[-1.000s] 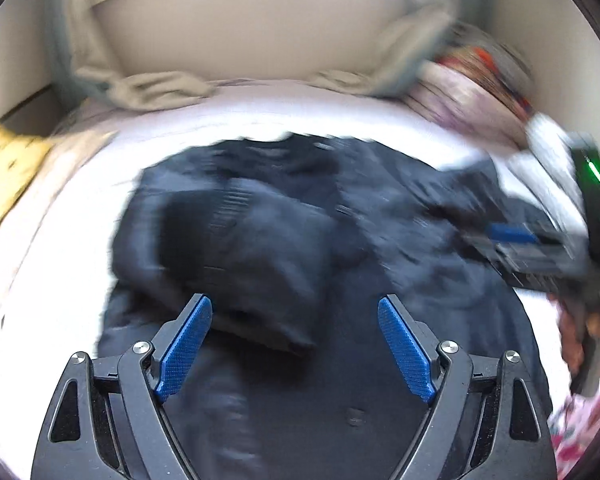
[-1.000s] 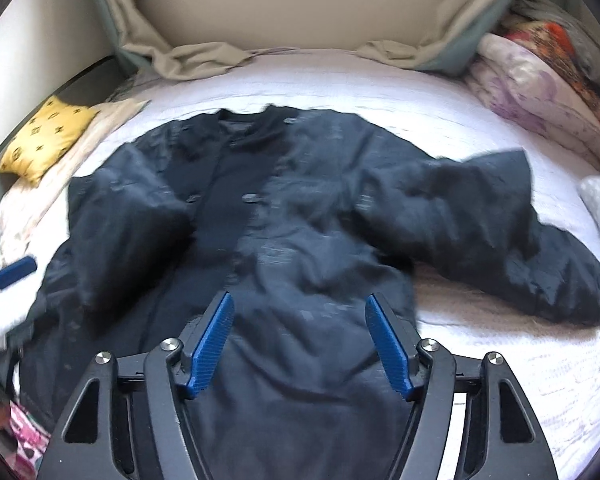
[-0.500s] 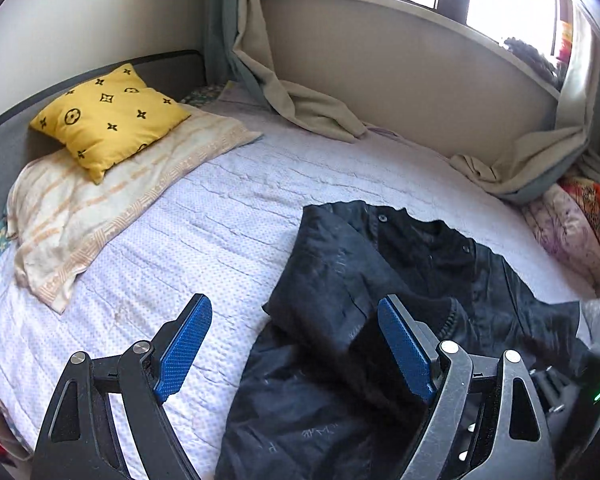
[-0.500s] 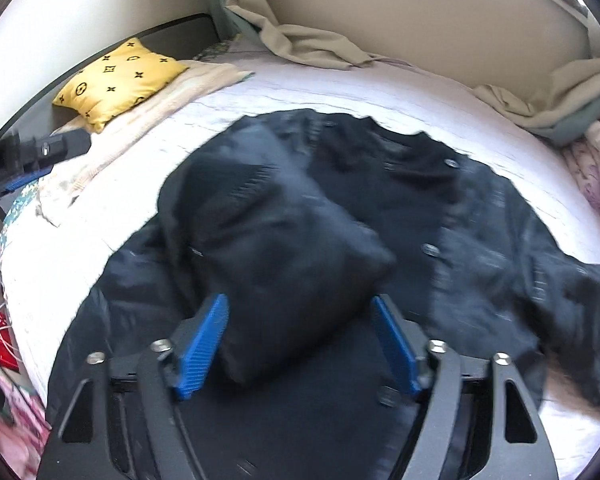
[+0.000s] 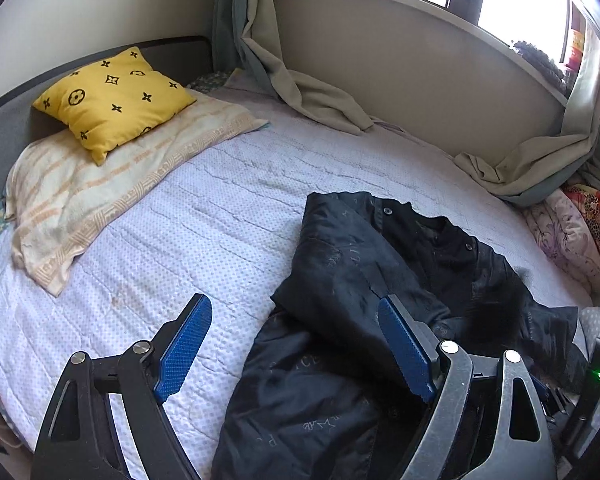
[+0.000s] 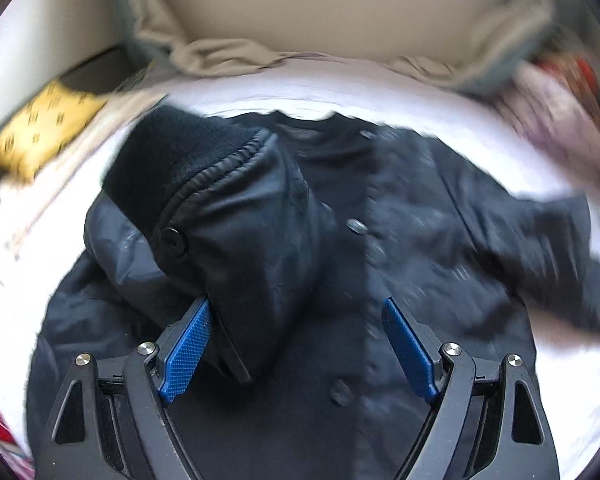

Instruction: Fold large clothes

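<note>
A large black button-up jacket (image 6: 380, 240) lies front-up on the white bedspread (image 5: 188, 240). Its left sleeve (image 6: 236, 216), with a ribbed cuff (image 6: 172, 160), is folded over the chest. The other sleeve (image 6: 540, 240) stretches out to the right. My right gripper (image 6: 296, 344) is open just above the jacket, its left pad beside the folded sleeve's edge. My left gripper (image 5: 296, 344) is open and empty over the jacket's left edge (image 5: 340, 280) and the bedspread.
A yellow patterned pillow (image 5: 112, 96) rests on a striped towel (image 5: 100, 192) at the bed's head. Beige curtains (image 5: 308, 92) hang onto the far side of the bed. Patterned bedding (image 5: 572, 232) is piled at the right.
The left sleeve has been folded onto the chest. The left gripper swung left, away from the jacket's middle. The right gripper moved in low over the jacket, in blur now.
</note>
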